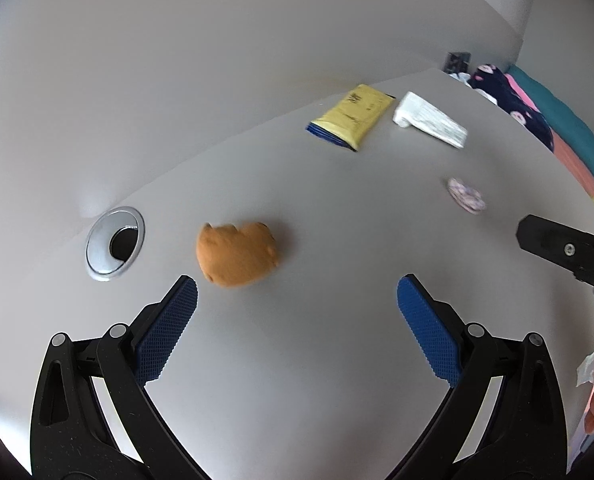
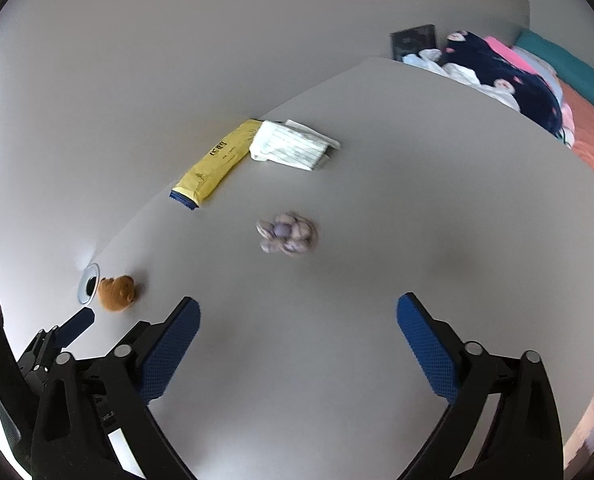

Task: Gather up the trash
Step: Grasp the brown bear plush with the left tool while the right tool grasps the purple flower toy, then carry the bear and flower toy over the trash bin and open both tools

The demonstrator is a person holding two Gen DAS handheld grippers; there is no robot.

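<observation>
Both claws spread wide, holding nothing. Left claw (image 1: pixel 297 312) poised just short of crumpled orange paper wad (image 1: pixel 237 254) on pale grey counter (image 1: pixel 337 380), beside round silver cable grommet (image 1: pixel 115 243). Right claw (image 2: pixel 299 332) facing crumpled purplish wrapper (image 2: pixel 288 233). Best centred over each piece before squeezing. Yellow flat packet (image 2: pixel 217 162) and white lined pack (image 2: pixel 293 146) farther back. No bin visible.

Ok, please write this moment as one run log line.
left claw: open, near orange lump | right claw: open, facing purple wad | held: nothing
</observation>
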